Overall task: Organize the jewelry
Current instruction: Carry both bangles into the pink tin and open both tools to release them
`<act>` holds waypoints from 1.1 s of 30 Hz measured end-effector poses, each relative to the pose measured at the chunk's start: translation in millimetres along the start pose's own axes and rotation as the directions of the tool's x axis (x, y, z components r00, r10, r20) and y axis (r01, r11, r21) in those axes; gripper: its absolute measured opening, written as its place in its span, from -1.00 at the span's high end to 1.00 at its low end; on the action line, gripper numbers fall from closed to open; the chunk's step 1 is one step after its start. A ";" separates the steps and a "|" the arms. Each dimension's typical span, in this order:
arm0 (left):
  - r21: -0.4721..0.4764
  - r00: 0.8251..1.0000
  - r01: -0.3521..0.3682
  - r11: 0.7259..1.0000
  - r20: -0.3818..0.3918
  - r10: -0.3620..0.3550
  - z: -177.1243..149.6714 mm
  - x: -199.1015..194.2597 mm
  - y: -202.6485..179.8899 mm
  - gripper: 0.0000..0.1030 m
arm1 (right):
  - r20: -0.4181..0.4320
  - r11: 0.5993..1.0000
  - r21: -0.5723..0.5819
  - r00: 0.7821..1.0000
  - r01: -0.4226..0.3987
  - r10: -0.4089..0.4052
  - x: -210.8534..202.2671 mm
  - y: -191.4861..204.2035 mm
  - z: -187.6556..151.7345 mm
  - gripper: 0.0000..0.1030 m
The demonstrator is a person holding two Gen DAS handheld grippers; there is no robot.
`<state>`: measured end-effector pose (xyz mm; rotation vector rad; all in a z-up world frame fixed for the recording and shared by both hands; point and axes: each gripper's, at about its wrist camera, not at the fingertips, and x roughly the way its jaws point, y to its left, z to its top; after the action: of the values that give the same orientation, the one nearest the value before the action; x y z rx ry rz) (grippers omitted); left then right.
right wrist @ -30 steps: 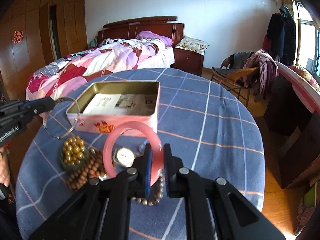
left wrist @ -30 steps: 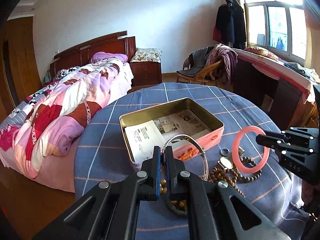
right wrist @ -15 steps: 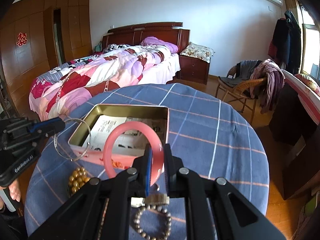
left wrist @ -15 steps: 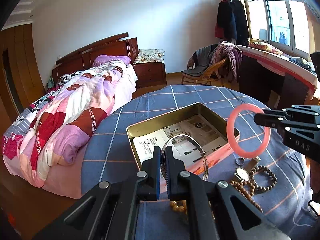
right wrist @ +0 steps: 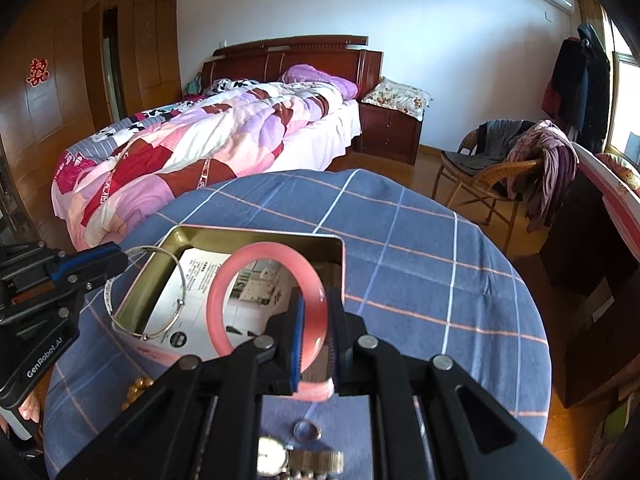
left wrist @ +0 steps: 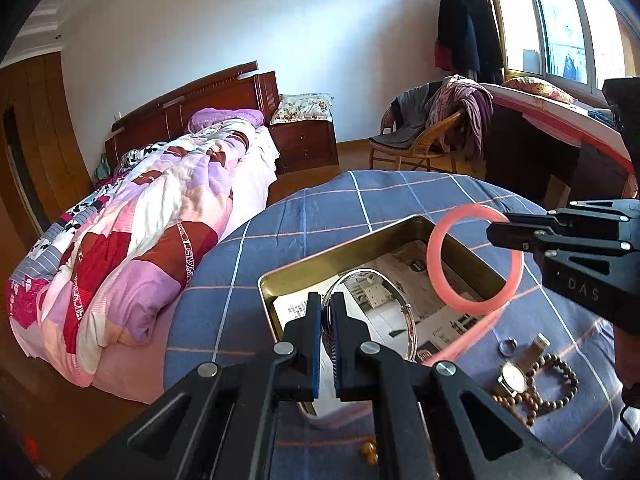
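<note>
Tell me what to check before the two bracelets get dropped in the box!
1. Left gripper shut on the silver bangle: ok.
2. Right gripper shut on the pink bangle: ok.
3. Tin box has no lid on and shows only printed paper inside: ok.
4. Both bangles over the box: the pink one looks so; the silver one hangs at the box's edge, so cannot tell.
5. The two grippers stay apart, with a gap between the bangles: ok.
6. Ring, watch and beads lie on the tablecloth, not yet put away: not ok.
</note>
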<state>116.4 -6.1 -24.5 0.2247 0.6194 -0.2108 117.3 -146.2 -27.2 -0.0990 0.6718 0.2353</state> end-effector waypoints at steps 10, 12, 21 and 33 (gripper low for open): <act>0.010 0.998 -0.043 0.999 -0.042 0.043 9.1 38.1 6.6 0.94 | -0.042 0.999 -0.026 0.999 0.019 -0.021 25.8 2.7 7.4 0.76; 0.009 0.997 -0.052 0.999 -0.055 0.052 7.7 45.2 9.6 0.94 | -0.052 0.999 -0.030 0.998 0.019 -0.021 30.7 4.3 7.6 0.76; 0.016 0.994 -0.066 0.998 -0.084 0.067 0.0 63.2 12.8 0.93 | -0.085 0.998 -0.059 0.996 0.028 -0.033 48.7 12.4 1.6 0.75; 0.041 0.989 -0.122 0.992 -0.084 0.125 -3.2 65.7 13.4 0.89 | -0.063 0.997 -0.049 0.996 0.057 -0.060 49.3 6.8 0.7 0.58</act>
<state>170.4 -0.9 -64.1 0.3068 0.6855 -0.0931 153.4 -130.4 -57.6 -0.1721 0.7266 0.1920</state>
